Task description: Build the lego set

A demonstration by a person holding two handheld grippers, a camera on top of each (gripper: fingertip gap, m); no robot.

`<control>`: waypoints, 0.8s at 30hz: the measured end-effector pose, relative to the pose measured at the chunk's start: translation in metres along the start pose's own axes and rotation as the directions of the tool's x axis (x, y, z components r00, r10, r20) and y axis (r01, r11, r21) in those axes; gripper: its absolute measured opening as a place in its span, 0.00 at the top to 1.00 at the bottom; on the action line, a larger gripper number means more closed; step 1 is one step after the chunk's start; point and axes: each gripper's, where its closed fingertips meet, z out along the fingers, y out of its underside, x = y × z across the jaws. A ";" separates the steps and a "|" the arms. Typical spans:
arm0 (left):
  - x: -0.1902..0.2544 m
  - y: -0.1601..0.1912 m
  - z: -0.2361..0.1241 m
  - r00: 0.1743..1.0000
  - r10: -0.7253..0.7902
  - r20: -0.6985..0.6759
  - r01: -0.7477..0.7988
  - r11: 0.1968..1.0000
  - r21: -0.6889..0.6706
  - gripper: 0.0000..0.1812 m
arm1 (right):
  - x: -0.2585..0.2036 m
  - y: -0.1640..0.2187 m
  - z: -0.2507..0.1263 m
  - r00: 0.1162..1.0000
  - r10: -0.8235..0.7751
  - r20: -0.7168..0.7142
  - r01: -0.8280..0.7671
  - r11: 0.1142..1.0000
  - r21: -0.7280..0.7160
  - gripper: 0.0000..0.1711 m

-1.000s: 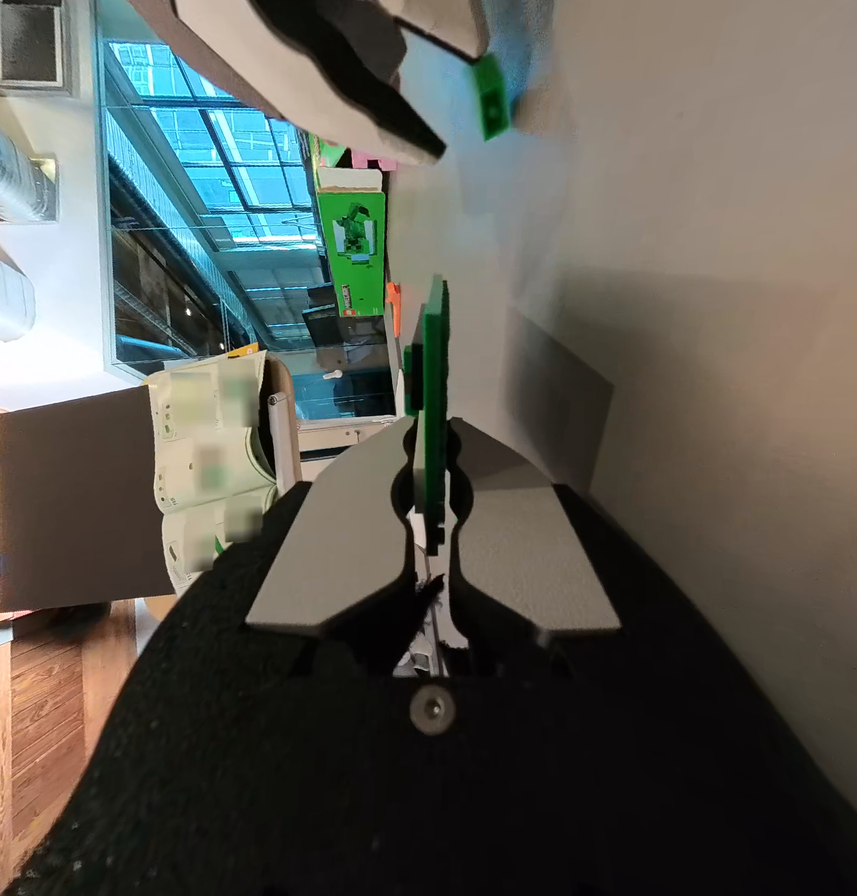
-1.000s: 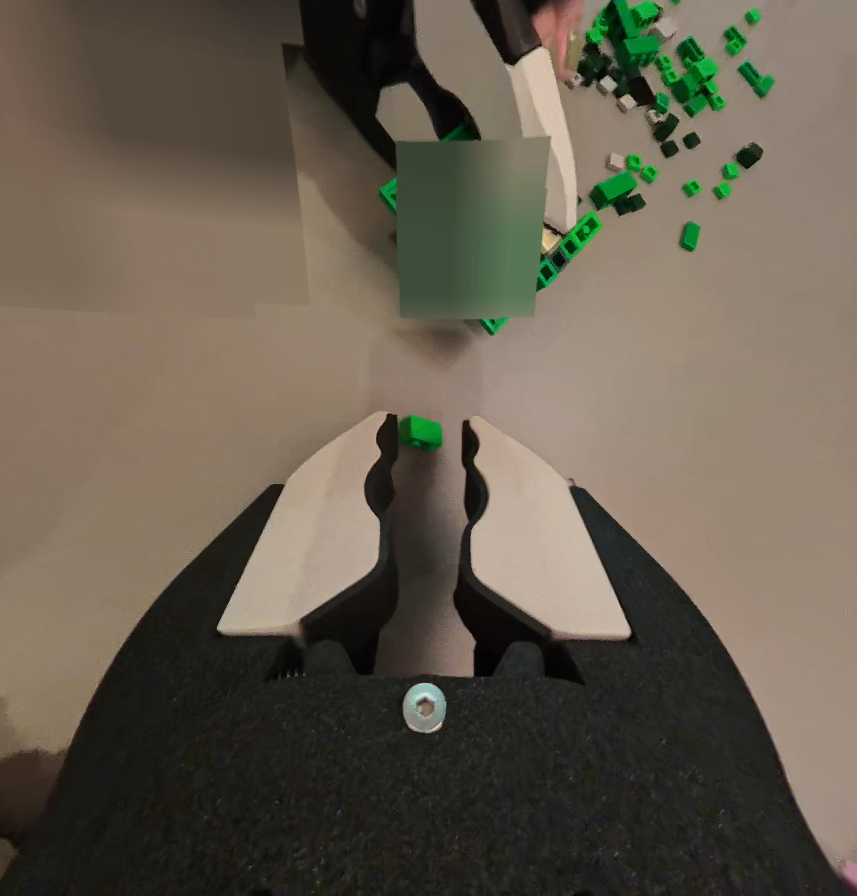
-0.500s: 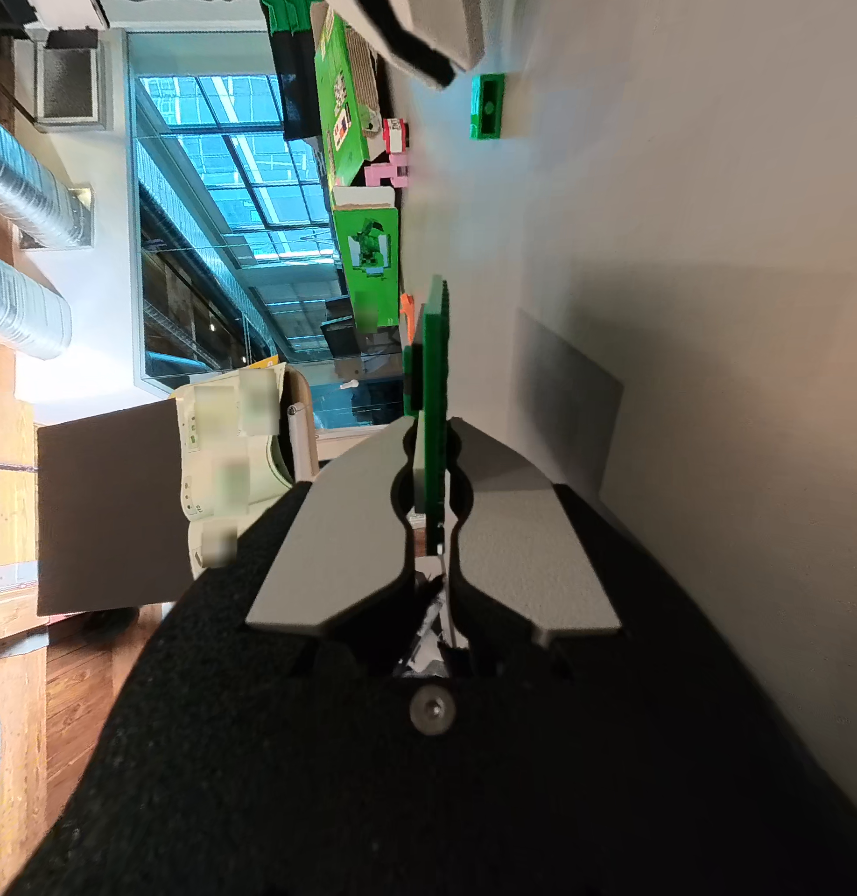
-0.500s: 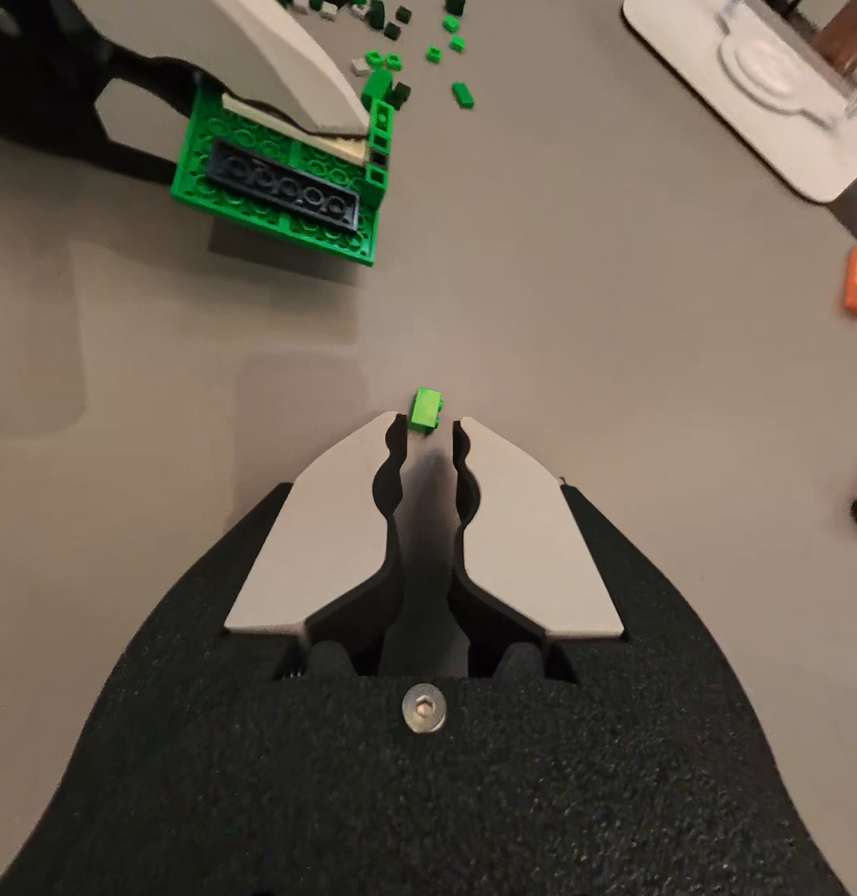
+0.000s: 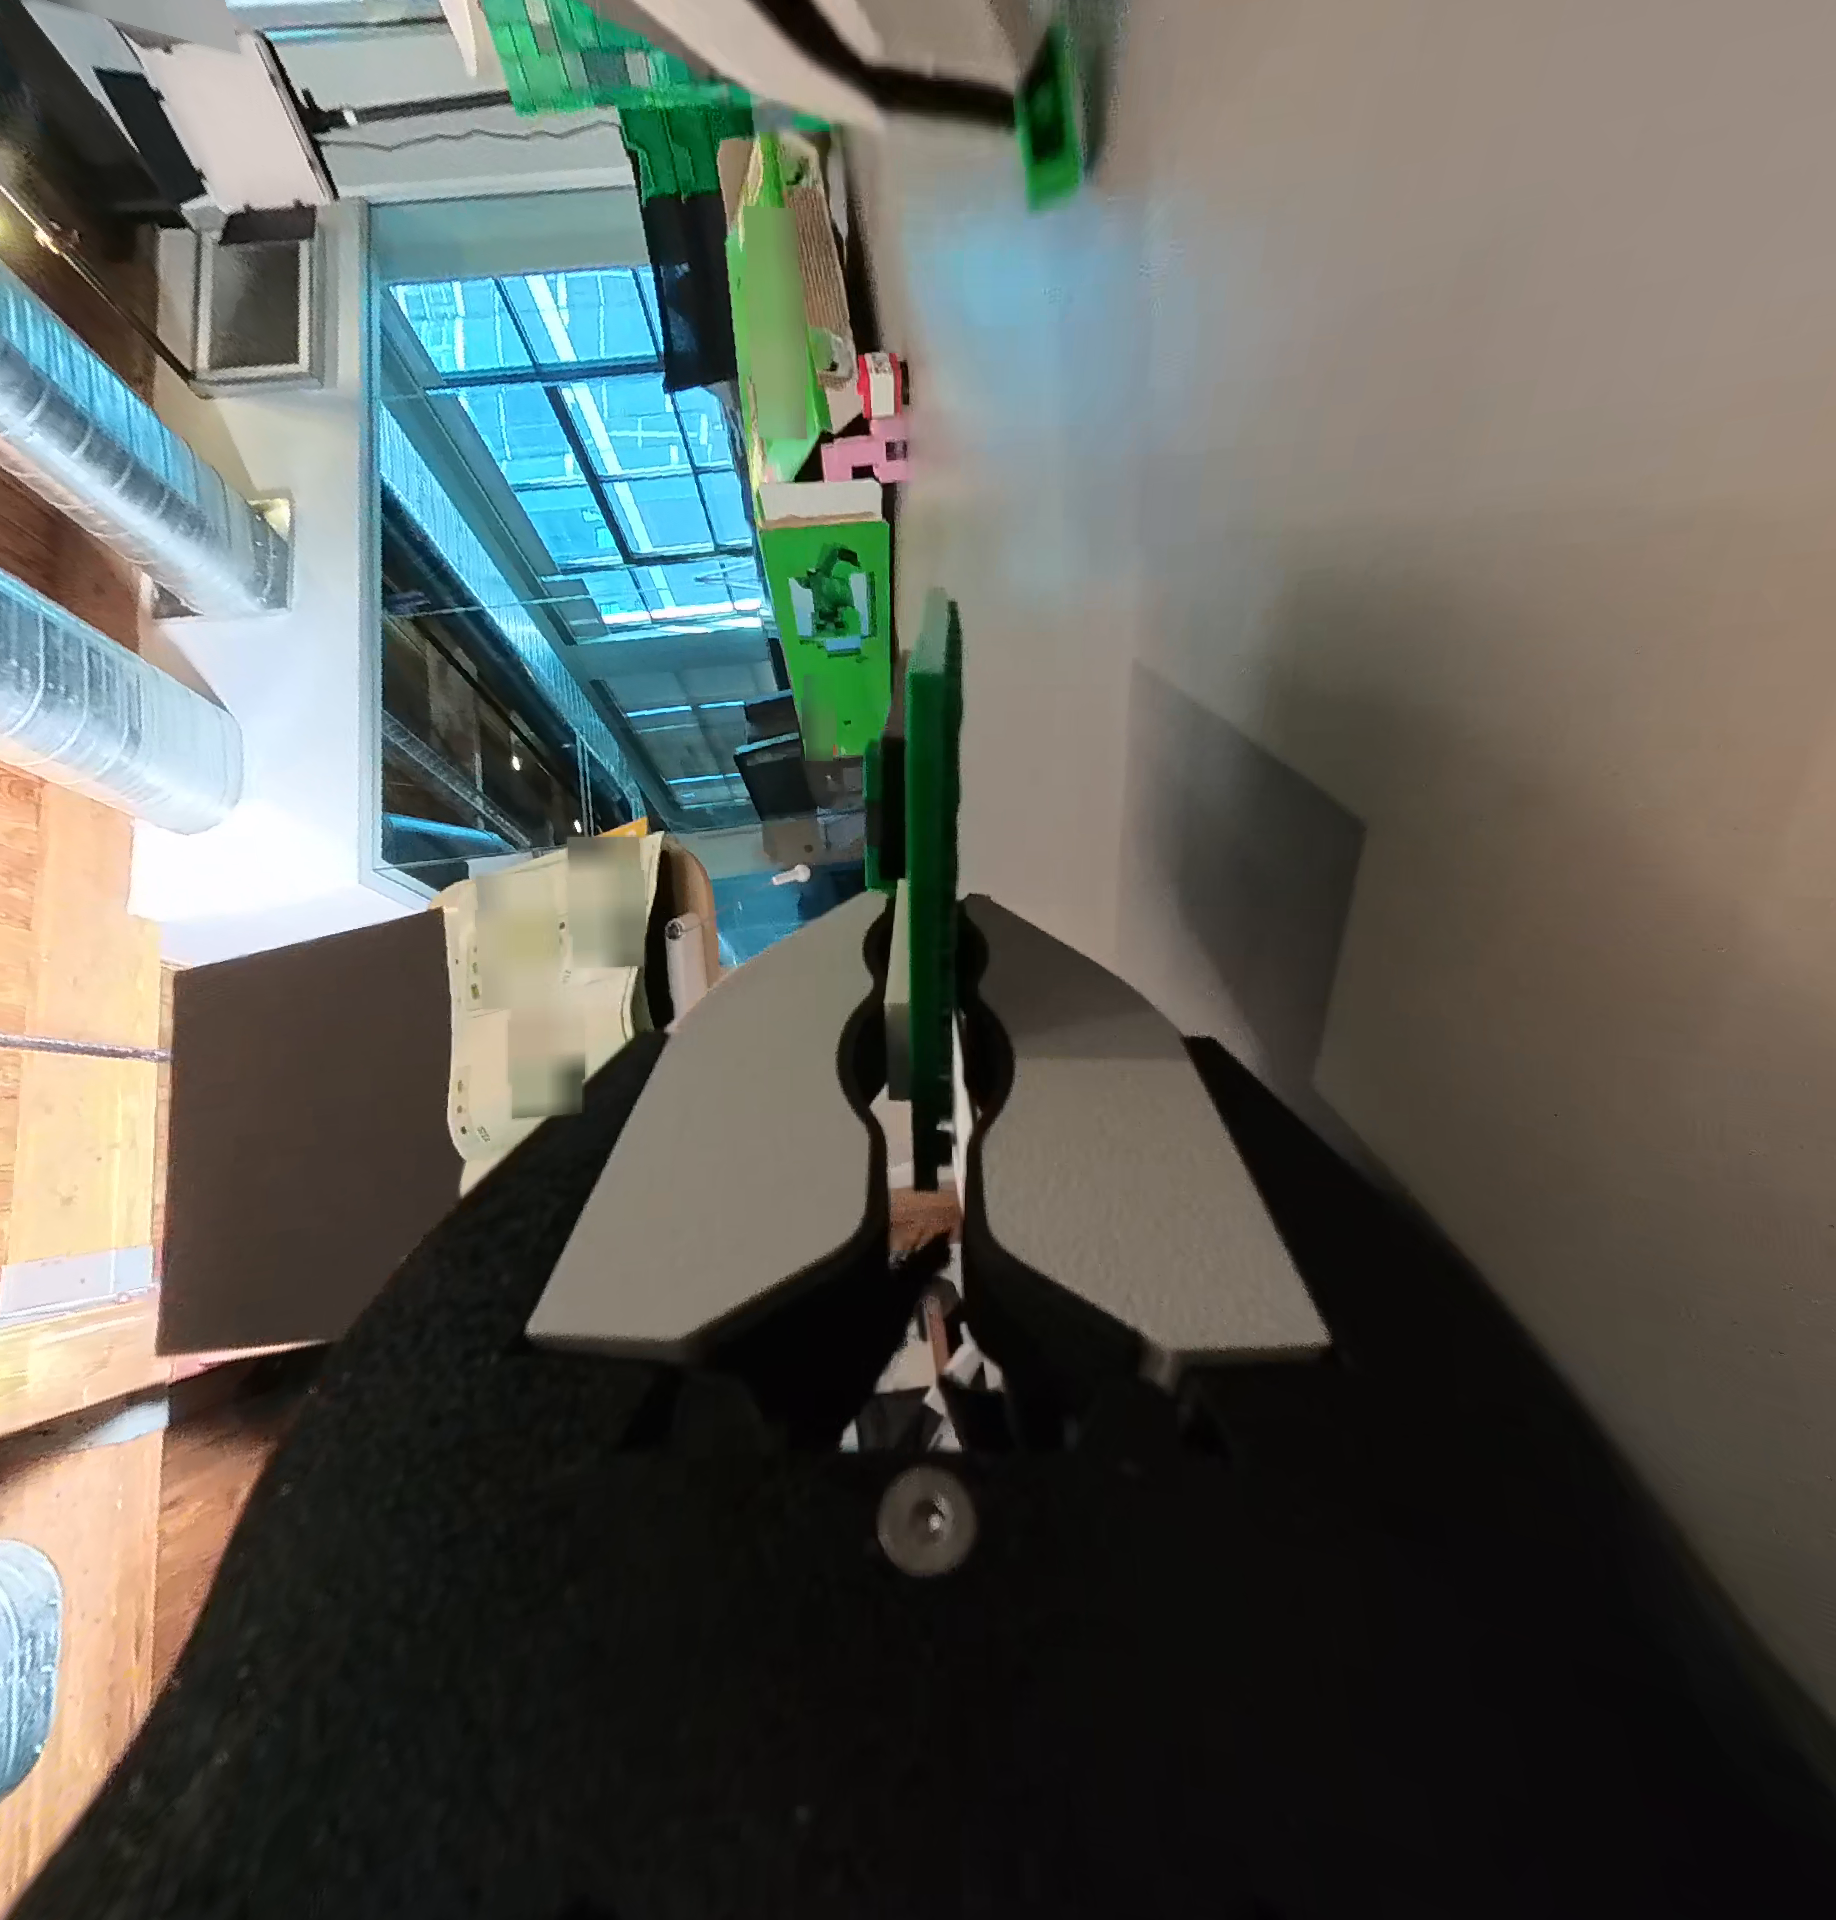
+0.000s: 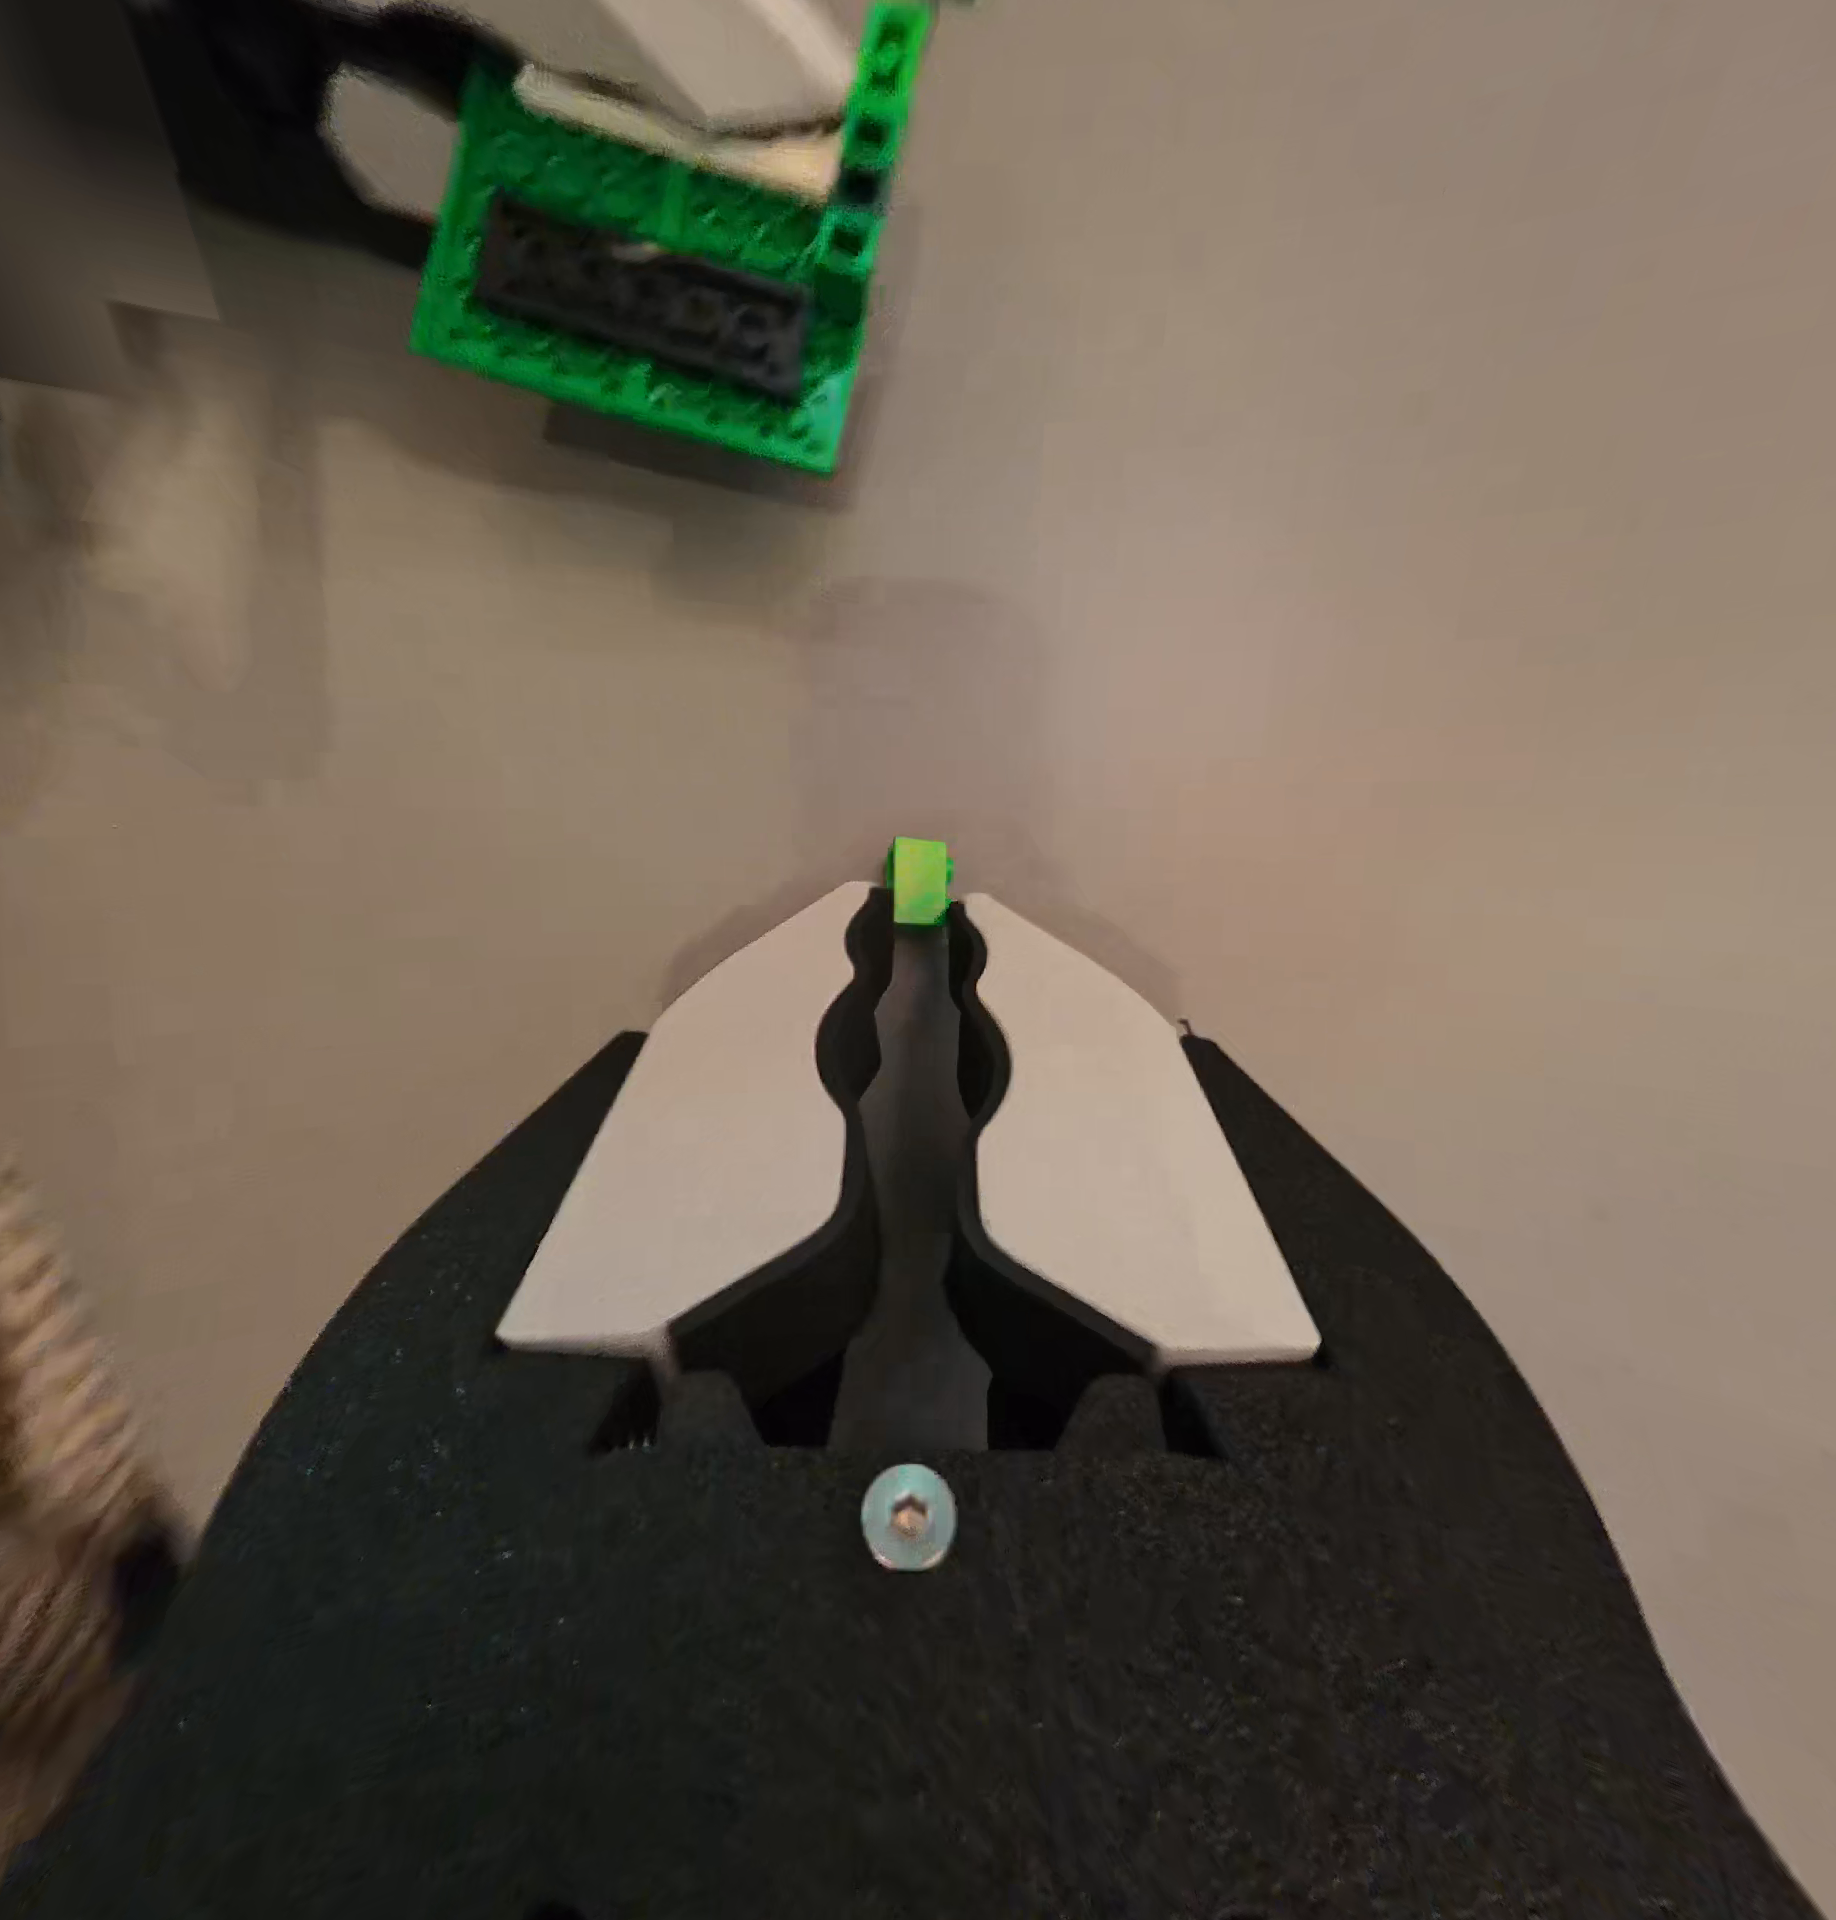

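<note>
Over the grey tabletop (image 6: pixel 1413 520), your right gripper (image 6: pixel 919 904) pinches a small green brick (image 6: pixel 918 881) at its fingertips, while your left gripper (image 5: pixel 919 935) clamps the green baseplate (image 5: pixel 935 790) edge-on between its fingers.

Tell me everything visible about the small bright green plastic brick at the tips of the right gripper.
The small bright green plastic brick is a tiny glossy block, slightly blurred. It sits pinched at the very tips of the right gripper, whose jaws are closed on its sides. It hangs above the plain beige table, apart from the green plate assembly farther off.
</note>
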 end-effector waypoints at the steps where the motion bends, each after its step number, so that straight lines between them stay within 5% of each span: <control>1: 0.000 -0.002 -0.001 1.000 0.005 0.001 -0.005 1.000 0.011 0.95 | -0.009 0.009 -0.005 0.995 0.006 0.100 0.001 0.997 -0.075 0.95; 6: 0.001 -0.008 -0.003 1.000 0.024 0.006 -0.024 0.999 0.040 0.95 | -0.024 0.038 -0.035 0.904 0.191 0.382 0.016 0.879 -0.477 0.95; 12: 0.003 -0.011 -0.004 0.999 0.034 -0.004 -0.034 0.998 0.051 0.95 | -0.019 0.060 -0.046 0.886 0.235 0.400 0.182 0.617 -0.766 0.95; 17: 0.004 -0.010 -0.004 1.000 0.028 -0.010 -0.027 0.998 0.051 0.95 | 0.000 0.053 -0.041 0.940 0.001 0.340 0.280 0.564 -0.777 0.94; 24: 0.004 -0.011 -0.005 1.000 0.024 -0.012 -0.024 0.998 0.054 0.95 | 0.020 0.043 -0.045 0.915 -0.386 0.120 0.392 0.773 -0.499 0.87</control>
